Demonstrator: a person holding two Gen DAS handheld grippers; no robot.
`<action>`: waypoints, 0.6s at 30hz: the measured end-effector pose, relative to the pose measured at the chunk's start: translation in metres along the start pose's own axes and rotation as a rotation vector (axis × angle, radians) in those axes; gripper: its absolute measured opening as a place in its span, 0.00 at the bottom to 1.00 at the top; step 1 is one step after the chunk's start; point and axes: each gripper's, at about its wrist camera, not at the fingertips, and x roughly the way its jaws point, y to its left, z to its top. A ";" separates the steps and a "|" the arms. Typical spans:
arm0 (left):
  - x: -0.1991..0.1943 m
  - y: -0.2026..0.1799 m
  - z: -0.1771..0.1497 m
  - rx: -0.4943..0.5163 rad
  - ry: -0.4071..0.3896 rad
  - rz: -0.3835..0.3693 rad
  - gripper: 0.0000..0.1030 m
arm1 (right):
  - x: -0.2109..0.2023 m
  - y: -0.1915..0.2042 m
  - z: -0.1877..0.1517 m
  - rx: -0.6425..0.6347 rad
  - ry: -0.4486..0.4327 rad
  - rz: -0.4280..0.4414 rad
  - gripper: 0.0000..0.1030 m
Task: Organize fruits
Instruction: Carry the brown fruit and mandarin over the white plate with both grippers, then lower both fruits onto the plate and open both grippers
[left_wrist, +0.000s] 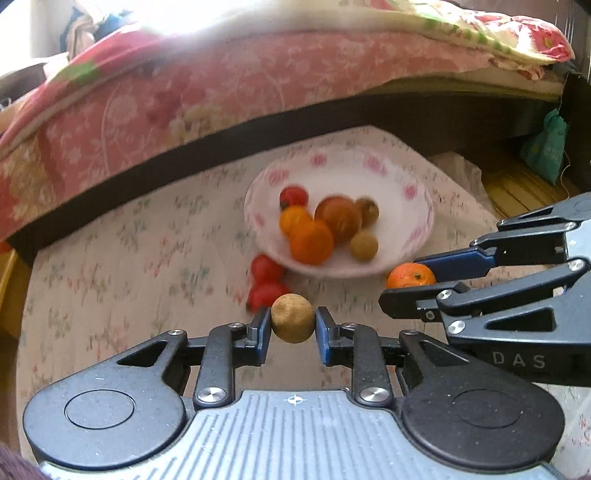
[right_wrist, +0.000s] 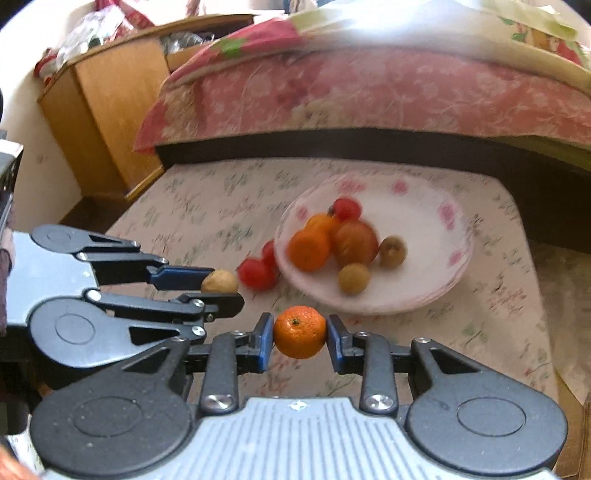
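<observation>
My left gripper is shut on a round tan fruit, held above the table in front of the white flowered plate. My right gripper is shut on a small orange, also held near the plate's front edge. The plate holds several fruits: oranges, a red tomato, a large red-brown fruit and tan fruits. Two red tomatoes lie on the cloth beside the plate's left edge. Each gripper shows in the other's view, the right and the left.
The table is covered with a flowered cloth. A bed with a pink quilt runs along the far side. A wooden cabinet stands at the left. A teal bag hangs at the right.
</observation>
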 end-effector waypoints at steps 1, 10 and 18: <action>0.002 -0.002 0.005 0.004 -0.004 0.005 0.32 | -0.001 -0.003 0.004 0.002 -0.008 -0.007 0.33; 0.024 -0.008 0.036 0.026 -0.028 0.016 0.32 | 0.007 -0.030 0.033 0.035 -0.044 -0.054 0.33; 0.034 -0.009 0.045 0.030 -0.030 0.016 0.32 | 0.013 -0.041 0.040 0.047 -0.045 -0.072 0.33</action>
